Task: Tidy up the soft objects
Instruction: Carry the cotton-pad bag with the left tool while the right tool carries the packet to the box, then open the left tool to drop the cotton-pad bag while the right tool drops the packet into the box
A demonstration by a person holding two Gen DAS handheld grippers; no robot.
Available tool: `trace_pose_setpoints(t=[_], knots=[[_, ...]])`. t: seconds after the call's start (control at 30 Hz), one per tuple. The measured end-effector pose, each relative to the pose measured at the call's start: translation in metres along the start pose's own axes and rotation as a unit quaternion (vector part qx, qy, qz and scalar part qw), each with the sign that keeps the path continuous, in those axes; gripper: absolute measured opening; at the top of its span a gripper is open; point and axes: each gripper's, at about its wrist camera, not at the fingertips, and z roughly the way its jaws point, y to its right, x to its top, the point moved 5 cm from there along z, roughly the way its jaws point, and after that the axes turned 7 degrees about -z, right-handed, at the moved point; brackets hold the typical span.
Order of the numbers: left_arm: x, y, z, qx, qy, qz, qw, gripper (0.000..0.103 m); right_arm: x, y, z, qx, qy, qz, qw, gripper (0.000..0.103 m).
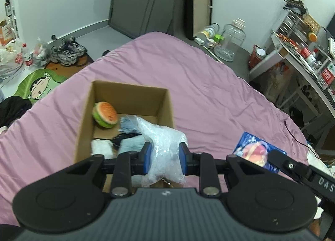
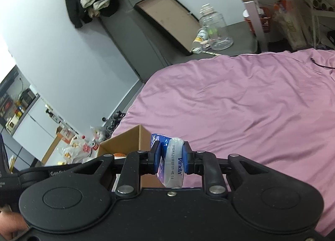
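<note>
The left gripper (image 1: pixel 165 158) had its jaws pressed on a crinkly clear plastic bag (image 1: pixel 165 146). The bag puffed out above the jaws and hung down below them. Just past the jaws, a little to the left, sat an open cardboard box (image 1: pixel 129 103) on the purple bed (image 1: pixel 209 86). Inside the box, at the far left corner, lay a soft toy burger (image 1: pixel 105 115). Closer to the jaws in the box were a light blue fluffy thing (image 1: pixel 130 142) and a white fluffy thing (image 1: pixel 101 146). Something dark lay between them, but it was too blurry to tell what.

The right gripper (image 2: pixel 170 158) had its jaws squeezed tight on a small pack of tissues (image 2: pixel 172 165). The pack was blue and white, and it stuck out a bit past the jaws. To the left of these jaws, very near, was a corner of the cardboard box. The bed spread out far ahead and to the right of the jaws.

In the left view, the same tissue pack showed to the right of the left jaws, held up over the bed.
</note>
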Motion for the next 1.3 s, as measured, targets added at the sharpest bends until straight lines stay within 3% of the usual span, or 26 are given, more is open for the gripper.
trace_pose_setpoints(t=[0.3, 0.73, 1.0, 1.3], knots=[[0.015, -0.051, 0.001, 0.016, 0.0, -0.031, 0.9994, 0.027, -0.004, -0.027, 0.009, 0.002, -0.007, -0.018, 1.0, 0.021], [0.0, -0.079, 0.028, 0.033, -0.041, -0.037, 0.9979, 0.028, -0.011, -0.059, 0.026, 0.008, -0.025, -0.044, 0.999, 0.021], [0.005, -0.089, 0.034, 0.039, -0.051, -0.057, 0.9963, 0.045, -0.009, -0.063, 0.041, -0.004, -0.031, -0.049, 0.998, 0.021], [0.019, -0.087, 0.031, 0.027, -0.042, -0.065, 0.9967, 0.049, 0.011, -0.081, 0.068, -0.003, -0.028, -0.06, 0.998, 0.021]])
